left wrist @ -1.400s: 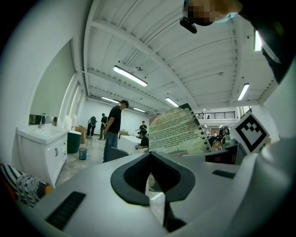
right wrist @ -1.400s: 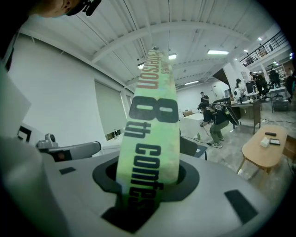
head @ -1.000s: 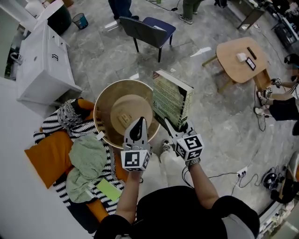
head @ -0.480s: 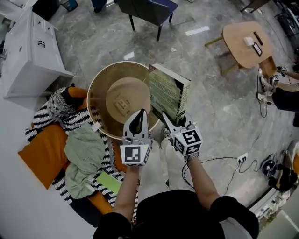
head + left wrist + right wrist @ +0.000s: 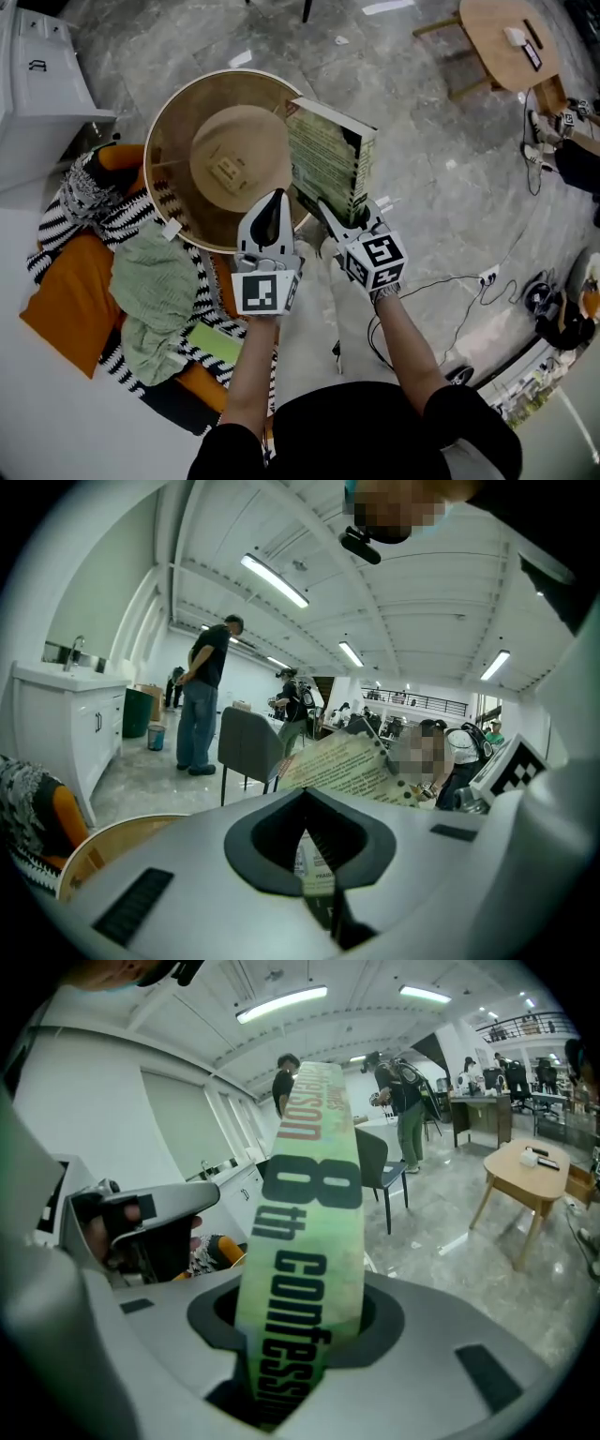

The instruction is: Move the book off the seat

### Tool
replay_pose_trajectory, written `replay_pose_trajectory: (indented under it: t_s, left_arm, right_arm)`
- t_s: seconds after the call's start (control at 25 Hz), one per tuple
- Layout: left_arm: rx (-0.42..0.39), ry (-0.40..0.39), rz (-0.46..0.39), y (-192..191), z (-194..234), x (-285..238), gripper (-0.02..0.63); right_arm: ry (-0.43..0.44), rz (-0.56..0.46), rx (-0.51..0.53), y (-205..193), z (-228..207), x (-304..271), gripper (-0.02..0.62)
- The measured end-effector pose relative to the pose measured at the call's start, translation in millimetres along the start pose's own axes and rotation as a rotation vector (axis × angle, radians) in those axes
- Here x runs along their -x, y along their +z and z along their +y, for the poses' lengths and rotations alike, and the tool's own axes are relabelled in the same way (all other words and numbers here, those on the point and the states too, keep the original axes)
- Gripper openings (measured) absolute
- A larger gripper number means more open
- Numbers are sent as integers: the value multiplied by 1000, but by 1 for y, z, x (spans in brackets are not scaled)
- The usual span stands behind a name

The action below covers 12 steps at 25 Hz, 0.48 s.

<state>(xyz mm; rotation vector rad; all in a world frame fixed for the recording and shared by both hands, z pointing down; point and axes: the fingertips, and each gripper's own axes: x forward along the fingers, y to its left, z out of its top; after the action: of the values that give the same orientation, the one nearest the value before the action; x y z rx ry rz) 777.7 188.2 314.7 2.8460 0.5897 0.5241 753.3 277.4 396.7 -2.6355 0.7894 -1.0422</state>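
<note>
While both bare forearms reach forward side by side from the black-clad torso, the left gripper points straight ahead over the near rim of the seat. The right gripper angles up and to the left.

Left claw: jaws drawn together, only a sliver between them, nothing clamped. Through that sliver the left gripper view shows printed cover text beyond the tips.

Right claw: clenched on the thick green paperback book, pads on its lower end. In the right gripper view the green spine with black lettering runs up from between the jaws.

Surface/room:
- grey marbled stone floor
- round tan wooden bowl-shaped seat standing on it
- black-and-white striped fabric, orange cushion and pale green cloth heaped at the seat's left and near side
- white cabinet far left
- round light-wood table far right, well apart
- in the left gripper view, a person in a dark top and jeans stands beside a grey chair under ceiling strip lights

Book position: on end, rising from the right claw, overlapping the seat's right rim in the head view. It is not lying in the bowl. The left claw's tip is just beside its lower left corner; contact there can't be made out.
</note>
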Motion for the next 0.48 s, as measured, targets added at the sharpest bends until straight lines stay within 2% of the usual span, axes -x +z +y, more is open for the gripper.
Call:
replay_pose_trajectory:
  t_s: [0.24, 0.48]
  left_arm:
    - [6, 1, 26, -48, 21, -14, 9]
    - [9, 11, 43, -78, 35, -21, 9]
  right_arm:
    - [-4, 56, -45, -50, -19, -37, 173]
    - [6, 125, -24, -90, -31, -63, 173]
